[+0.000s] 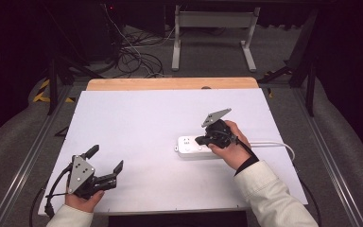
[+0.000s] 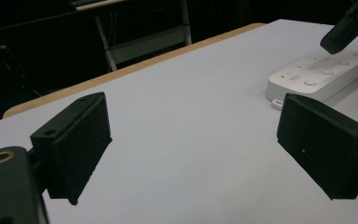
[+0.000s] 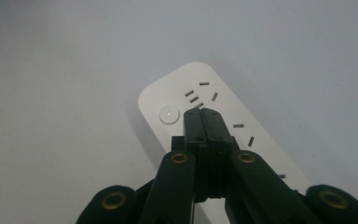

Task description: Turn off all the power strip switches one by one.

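We hover our right gripper [image 3: 204, 114], jaws together, over the power strip [image 1: 191, 145] near the tabletop's right edge; pressing its round button [image 3: 168, 115] likely comes next. Left gripper [image 1: 105, 165] waits, jaws apart.

The bench [image 1: 137, 118] has a white top and a wooden edge [image 1: 170, 83] at the back. Behind it, on the grey floor [image 1: 283, 52], stand a white frame [image 1: 215, 28] and tangled cables [image 1: 132, 56]. The room is dark.
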The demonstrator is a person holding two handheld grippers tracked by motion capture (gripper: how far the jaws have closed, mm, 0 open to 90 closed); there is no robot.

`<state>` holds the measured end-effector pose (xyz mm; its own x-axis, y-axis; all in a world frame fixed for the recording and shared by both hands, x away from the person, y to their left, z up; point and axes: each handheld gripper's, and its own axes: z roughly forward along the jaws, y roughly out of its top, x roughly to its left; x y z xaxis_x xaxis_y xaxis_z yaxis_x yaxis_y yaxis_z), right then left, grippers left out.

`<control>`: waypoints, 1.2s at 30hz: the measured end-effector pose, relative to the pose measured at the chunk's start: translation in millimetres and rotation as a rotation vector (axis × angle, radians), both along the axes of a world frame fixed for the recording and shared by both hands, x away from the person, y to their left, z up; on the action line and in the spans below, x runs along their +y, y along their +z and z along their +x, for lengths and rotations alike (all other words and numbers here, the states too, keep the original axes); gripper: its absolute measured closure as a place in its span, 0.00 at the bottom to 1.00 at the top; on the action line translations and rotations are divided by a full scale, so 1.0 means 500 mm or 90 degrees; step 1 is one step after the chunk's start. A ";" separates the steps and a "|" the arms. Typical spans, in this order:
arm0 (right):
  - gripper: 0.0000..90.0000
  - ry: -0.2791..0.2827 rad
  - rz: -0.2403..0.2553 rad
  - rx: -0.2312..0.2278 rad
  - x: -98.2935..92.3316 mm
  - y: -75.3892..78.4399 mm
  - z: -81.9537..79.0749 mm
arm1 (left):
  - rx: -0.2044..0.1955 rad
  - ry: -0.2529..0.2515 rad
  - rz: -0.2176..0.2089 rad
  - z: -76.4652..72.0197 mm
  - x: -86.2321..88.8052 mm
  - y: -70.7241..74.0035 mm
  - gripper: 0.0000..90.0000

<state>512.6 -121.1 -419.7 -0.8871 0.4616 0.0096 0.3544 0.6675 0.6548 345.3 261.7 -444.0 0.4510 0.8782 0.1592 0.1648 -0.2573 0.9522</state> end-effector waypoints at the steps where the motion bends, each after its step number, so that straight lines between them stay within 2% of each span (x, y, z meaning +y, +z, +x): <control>1: 1.00 0.000 -0.003 0.001 0.001 -0.002 0.001 | 0.000 0.000 -0.001 0.000 0.000 0.000 0.11; 18: 1.00 0.001 -0.066 0.023 0.012 -0.027 0.009 | 0.001 -0.002 0.000 0.000 -0.001 0.000 0.11; 27: 1.00 0.000 -0.075 0.027 0.014 -0.035 0.010 | 0.001 -0.002 0.000 0.000 -0.001 0.000 0.11; 36: 1.00 0.000 -0.070 0.025 0.011 -0.043 0.008 | 0.002 0.000 0.001 0.000 -0.001 0.000 0.11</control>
<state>516.5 -115.5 -441.1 -0.8871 0.4616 -0.0058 0.3786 0.7347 0.5629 345.1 261.0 -444.2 0.4515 0.8779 0.1597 0.1673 -0.2590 0.9513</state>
